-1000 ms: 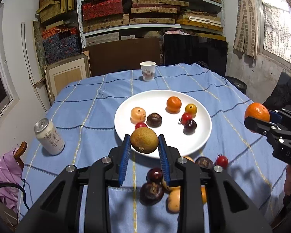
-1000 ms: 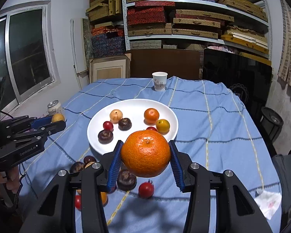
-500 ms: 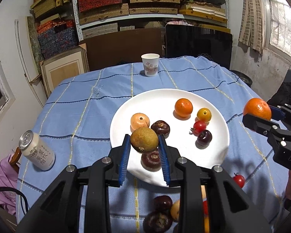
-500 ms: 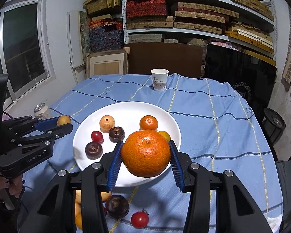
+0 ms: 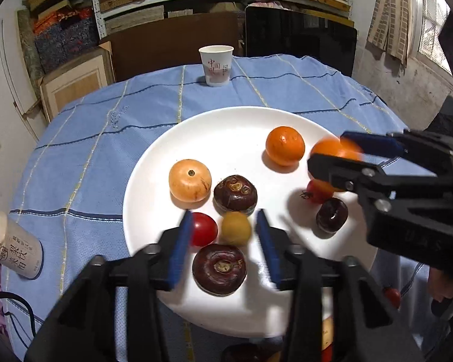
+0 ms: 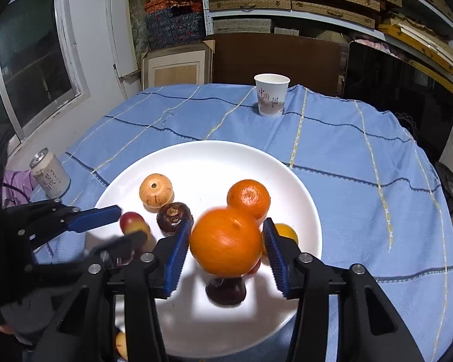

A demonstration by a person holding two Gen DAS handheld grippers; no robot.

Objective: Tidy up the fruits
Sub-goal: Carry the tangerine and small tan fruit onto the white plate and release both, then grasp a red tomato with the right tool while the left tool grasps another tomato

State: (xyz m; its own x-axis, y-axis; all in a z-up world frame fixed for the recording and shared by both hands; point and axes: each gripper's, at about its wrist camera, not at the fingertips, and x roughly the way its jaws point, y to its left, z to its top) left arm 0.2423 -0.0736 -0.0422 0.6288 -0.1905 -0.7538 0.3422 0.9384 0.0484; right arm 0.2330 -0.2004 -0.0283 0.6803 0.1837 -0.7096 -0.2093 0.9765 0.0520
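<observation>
Left gripper (image 5: 225,241) hangs over the near side of the white plate (image 5: 172,138), jaws apart, and a small yellow-brown fruit (image 5: 236,228) sits between them, clear of both pads. Beside it lies a red tomato (image 5: 203,233); in front, a dark chestnut (image 5: 219,268). From the right, the right gripper (image 5: 339,158) reaches over the plate's rim with a blurred orange (image 5: 332,154) between its fingers. A cup (image 5: 216,65) stands at the far edge of the table.

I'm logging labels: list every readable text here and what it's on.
"中国": red characters on the paper cup; the small print beside them is too small to read.
Can: large dark Chinese characters, tilted and distorted, not surely readable.
Grippers: no markings readable.
</observation>
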